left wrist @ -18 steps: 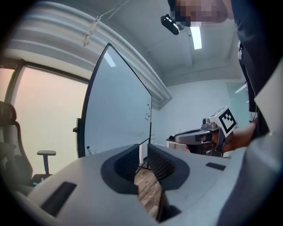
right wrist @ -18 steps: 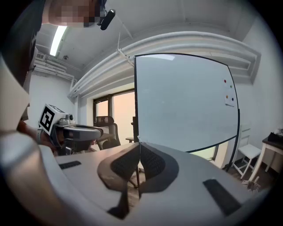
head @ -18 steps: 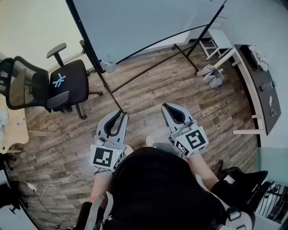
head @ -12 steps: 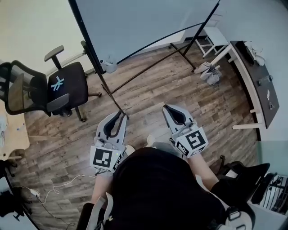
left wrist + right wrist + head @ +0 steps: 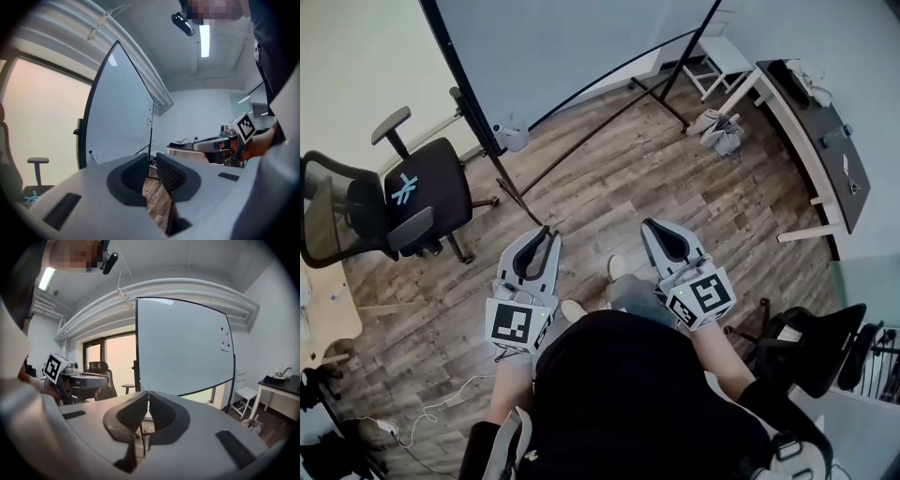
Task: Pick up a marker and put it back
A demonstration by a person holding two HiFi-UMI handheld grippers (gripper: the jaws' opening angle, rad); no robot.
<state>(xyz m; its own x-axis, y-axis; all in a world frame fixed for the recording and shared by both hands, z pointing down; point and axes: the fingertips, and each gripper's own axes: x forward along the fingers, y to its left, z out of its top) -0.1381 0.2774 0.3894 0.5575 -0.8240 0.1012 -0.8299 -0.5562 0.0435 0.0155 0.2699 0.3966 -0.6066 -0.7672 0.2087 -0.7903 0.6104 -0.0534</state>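
Note:
Both grippers are held side by side in front of the person, above the wood floor, pointing at a whiteboard (image 5: 562, 47) on a black wheeled stand. In the head view my left gripper (image 5: 546, 231) and right gripper (image 5: 649, 225) both have their jaws together with nothing between them. The left gripper view shows my left gripper (image 5: 152, 161) shut, with the whiteboard (image 5: 122, 117) ahead. My right gripper (image 5: 148, 397) is likewise shut and empty in its own view, facing the whiteboard (image 5: 183, 348), which carries a few small coloured dots. I can make out no marker in any view.
A black office chair (image 5: 403, 197) stands at the left by the board's stand. A dark-topped desk (image 5: 825, 141), a white stool (image 5: 717, 61) and a pair of shoes (image 5: 717, 131) are at the right. Another black chair (image 5: 811, 347) sits lower right. Cables (image 5: 441, 403) lie lower left.
The floor, chair, whiteboard stand and desk have slid up and left in the head view. Both grippers keep about the same place and stay shut.

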